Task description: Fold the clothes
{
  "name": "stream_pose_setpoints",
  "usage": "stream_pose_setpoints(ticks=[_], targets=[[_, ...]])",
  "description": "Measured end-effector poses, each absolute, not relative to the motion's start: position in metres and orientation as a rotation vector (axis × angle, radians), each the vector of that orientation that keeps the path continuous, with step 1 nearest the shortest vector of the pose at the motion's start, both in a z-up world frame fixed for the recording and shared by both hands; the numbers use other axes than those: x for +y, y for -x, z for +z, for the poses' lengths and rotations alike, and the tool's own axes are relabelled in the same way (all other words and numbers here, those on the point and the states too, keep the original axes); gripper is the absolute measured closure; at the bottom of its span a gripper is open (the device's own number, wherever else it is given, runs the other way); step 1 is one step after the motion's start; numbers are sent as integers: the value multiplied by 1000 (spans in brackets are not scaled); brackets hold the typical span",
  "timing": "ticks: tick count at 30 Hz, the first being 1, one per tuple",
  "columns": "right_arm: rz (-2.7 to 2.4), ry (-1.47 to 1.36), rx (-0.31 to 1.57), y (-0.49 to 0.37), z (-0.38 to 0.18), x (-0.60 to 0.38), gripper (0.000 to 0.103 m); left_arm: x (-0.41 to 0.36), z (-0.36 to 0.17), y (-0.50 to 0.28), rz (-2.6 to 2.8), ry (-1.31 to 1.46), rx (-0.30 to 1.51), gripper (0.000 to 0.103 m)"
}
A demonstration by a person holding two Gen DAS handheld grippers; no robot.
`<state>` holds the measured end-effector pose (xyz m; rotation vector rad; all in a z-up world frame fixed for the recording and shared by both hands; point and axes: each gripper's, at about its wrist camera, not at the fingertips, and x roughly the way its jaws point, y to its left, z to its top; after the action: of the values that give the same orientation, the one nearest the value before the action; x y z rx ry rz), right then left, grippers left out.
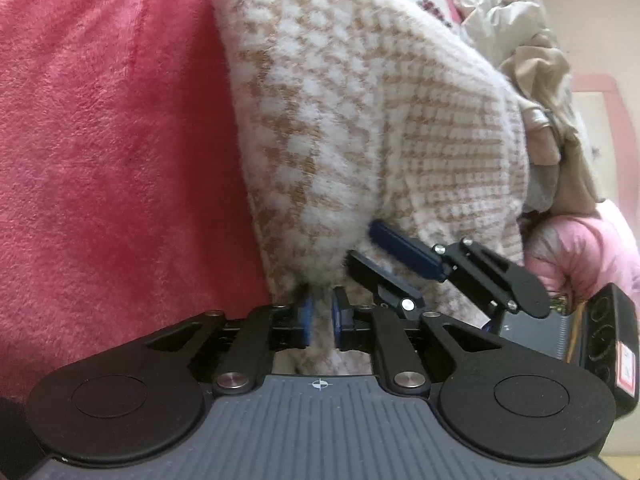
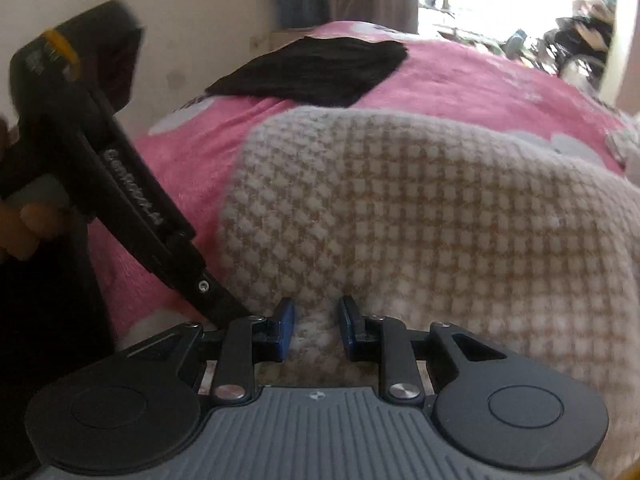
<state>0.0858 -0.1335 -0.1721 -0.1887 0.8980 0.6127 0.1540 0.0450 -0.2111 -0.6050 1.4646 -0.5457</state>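
Left wrist view: your left tool (image 1: 322,316) sits at lower centre of the frame with its blue pads set narrow and a ridge of the cream-and-tan knitted sweater (image 1: 360,120) between them. Whether the pads actually press the knit cannot be told from this view. The sweater lies on the pink fleece bed cover (image 1: 100,140) and fills the centre of the frame. The right tool (image 1: 384,252) enters at lower right, its pads against the same fold.

Right wrist view: the right tool (image 2: 316,330) stands at lower centre, jaws a little apart, with bunched knit (image 2: 400,220) rising into the gap. The pads do not clearly bite on it. A black garment (image 2: 316,72), already flat, lies in the upper middle of the frame, well apart. A heap of pale clothes (image 1: 532,72) waits at upper right of the left view.

Judgement: you are taking up an edge for a fold, and both tools crowd one spot.

- Confirm a firm bite through both layers before lifting.
- Separate the two tools along the hem so the edge stays straight.
- Carry the fold low; fluffy knit slips and drags on fleece.
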Motion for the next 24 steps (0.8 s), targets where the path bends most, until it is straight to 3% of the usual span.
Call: stream_pose_setpoints(ticks=[2, 9, 17, 24], targets=[[606, 213, 897, -78, -169, -134, 77, 49, -204, -151, -565, 612, 1430, 79], [602, 274, 874, -63, -165, -133, 68, 82, -174, -144, -578, 659, 1278, 71], [607, 376, 861, -57, -168, -120, 57, 128, -161, -165, -344, 707, 1103, 67], [594, 331, 840, -54, -157, -128, 57, 129, -183, -185, -278, 755, 1106, 66]])
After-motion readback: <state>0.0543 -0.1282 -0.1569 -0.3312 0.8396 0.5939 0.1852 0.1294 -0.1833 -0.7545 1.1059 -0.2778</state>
